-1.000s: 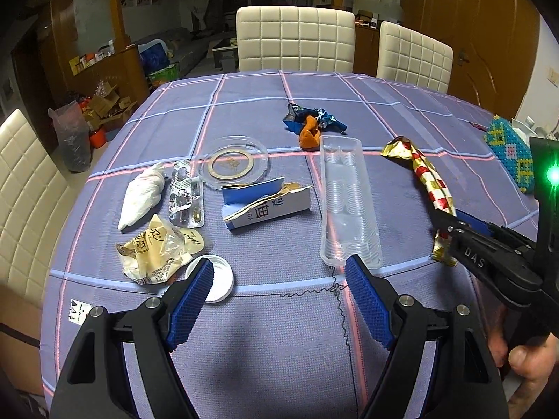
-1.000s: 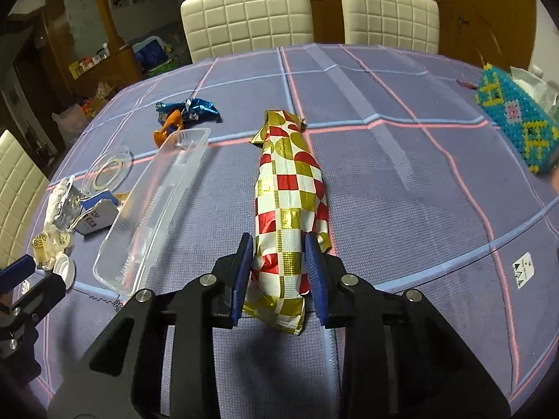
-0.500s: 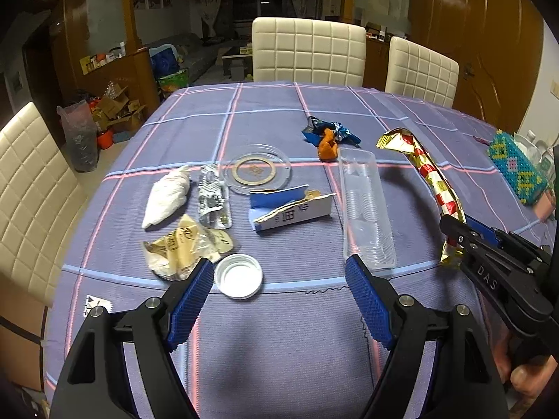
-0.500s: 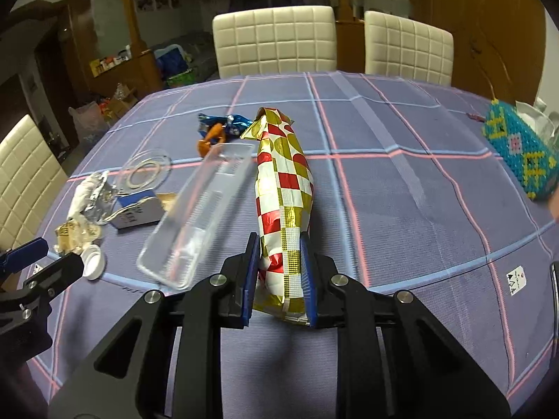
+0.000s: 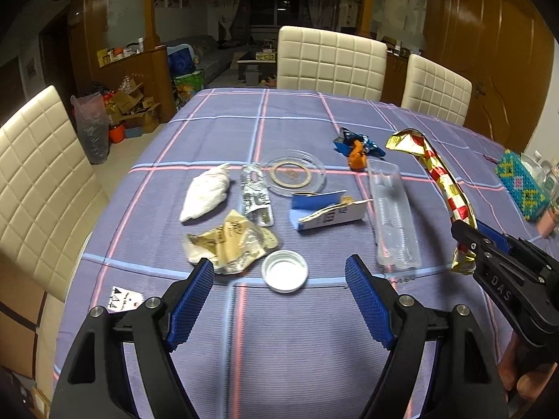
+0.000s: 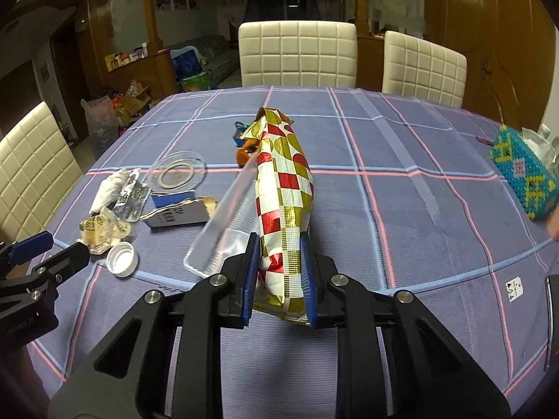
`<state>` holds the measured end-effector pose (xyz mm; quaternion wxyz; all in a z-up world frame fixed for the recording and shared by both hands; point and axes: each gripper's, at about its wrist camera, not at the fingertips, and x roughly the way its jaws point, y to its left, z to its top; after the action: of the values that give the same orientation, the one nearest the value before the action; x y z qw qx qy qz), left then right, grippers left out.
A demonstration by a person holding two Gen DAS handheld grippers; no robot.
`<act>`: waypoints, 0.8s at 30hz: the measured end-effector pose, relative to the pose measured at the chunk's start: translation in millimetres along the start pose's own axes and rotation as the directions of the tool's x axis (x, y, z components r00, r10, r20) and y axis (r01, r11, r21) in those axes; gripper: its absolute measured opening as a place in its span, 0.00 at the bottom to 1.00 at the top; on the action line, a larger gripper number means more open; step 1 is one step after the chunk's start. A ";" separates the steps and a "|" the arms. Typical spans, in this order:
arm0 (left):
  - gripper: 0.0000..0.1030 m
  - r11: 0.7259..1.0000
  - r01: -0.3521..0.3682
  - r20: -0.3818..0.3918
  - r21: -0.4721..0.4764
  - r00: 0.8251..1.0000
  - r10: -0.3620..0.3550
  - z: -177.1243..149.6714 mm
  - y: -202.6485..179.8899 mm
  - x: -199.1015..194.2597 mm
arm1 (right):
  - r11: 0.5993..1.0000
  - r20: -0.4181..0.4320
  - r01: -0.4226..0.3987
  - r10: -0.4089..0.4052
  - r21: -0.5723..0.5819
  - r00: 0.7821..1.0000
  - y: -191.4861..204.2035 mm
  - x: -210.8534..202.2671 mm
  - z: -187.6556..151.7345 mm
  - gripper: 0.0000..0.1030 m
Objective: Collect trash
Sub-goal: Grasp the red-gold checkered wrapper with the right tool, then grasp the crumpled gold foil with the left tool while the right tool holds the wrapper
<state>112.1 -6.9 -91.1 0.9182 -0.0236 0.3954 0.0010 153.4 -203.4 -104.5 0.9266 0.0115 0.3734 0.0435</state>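
My right gripper [image 6: 279,276] is shut on a long red, white and gold checked wrapper [image 6: 283,188] and holds it lifted above the table; the wrapper also shows in the left wrist view [image 5: 443,181]. My left gripper [image 5: 279,293] is open and empty, hovering just short of a white bottle cap [image 5: 284,270]. Trash lies on the blue checked tablecloth: a crumpled tan wrapper [image 5: 230,244], a white tissue [image 5: 206,195], a foil blister pack [image 5: 256,199], a torn blue and white box [image 5: 325,211], a clear plastic tray [image 5: 393,216], a clear round lid [image 5: 295,173] and a blue and orange wrapper [image 5: 358,145].
A beaded turquoise tissue box [image 6: 524,171] stands at the table's right edge. White padded chairs [image 5: 330,57] stand at the far side and on the left [image 5: 35,174]. Small printed tags [image 5: 124,298] lie near the front edge.
My right gripper has closed on the checked wrapper and raised it off the table. Both grippers have pulled back and up, so more of the table shows. The left gripper stays open.
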 end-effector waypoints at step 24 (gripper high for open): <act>0.74 0.995 -0.035 -0.084 -0.095 0.996 0.027 0.7 70.5 45.9 | 0.997 -0.034 -0.039 0.037 -0.067 0.999 57.0 22.4 10.0 0.23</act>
<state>142.7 62.7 -126.9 0.8988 -0.0619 0.4327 0.0335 172.3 -144.6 -109.7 0.9193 -0.0136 0.3863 0.0740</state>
